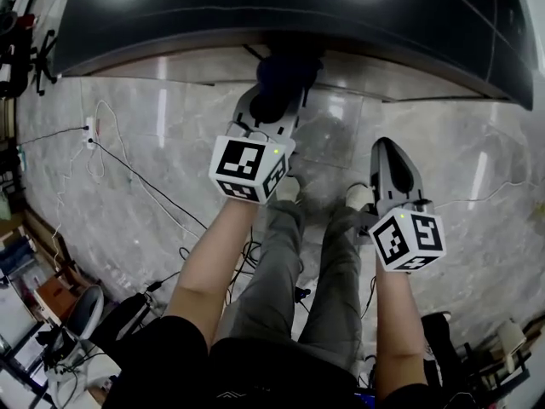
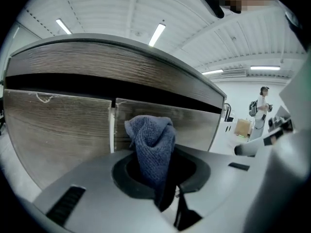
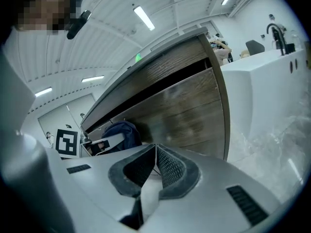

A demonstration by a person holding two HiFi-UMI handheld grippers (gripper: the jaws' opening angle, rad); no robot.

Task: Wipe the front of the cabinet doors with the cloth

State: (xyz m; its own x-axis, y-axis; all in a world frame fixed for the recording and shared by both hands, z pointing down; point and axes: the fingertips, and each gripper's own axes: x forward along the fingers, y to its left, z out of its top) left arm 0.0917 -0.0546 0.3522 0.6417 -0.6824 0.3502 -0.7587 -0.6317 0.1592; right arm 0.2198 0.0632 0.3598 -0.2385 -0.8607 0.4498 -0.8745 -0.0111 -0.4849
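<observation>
- Cloth (image 2: 152, 142), blue-grey and knitted, stands bunched between the jaws of the left gripper (image 2: 156, 182), which are closed on its lower part; its upper folds rise free above them.
- In the left gripper view the cloth is raised in front of the two wood-grain cabinet doors (image 2: 58, 130), over the near edge of the right-hand door, just beside the pale seam (image 2: 112, 126) where the doors meet. Whether it touches the wood cannot be told.
- A dark gap runs above the doors, and a thick wood-edged countertop (image 2: 112, 62) overhangs them.
- From the head view the left gripper (image 1: 274, 100) is stretched forward, and the cloth (image 1: 285, 77) shows as a dark lump at the lower edge of the countertop (image 1: 255, 15).
- The right gripper (image 3: 155, 165) holds nothing: its ribbed pads are pressed together with no gap at the tips.
- In the head view the right gripper (image 1: 387, 150) hangs lower and nearer the person's body, well apart from the cabinet and pointing over the marble floor (image 1: 128, 126).
- The right gripper view looks along the cabinet front (image 3: 187, 110) from the side, with the cloth (image 3: 121, 131) and the left gripper's marker cube (image 3: 67, 142) at its far end.
- Cables (image 1: 128, 177) trail across the floor to the left of the person's legs (image 1: 289, 279).
- A person (image 2: 262, 108) stands in the background beyond the cabinet's right end.
</observation>
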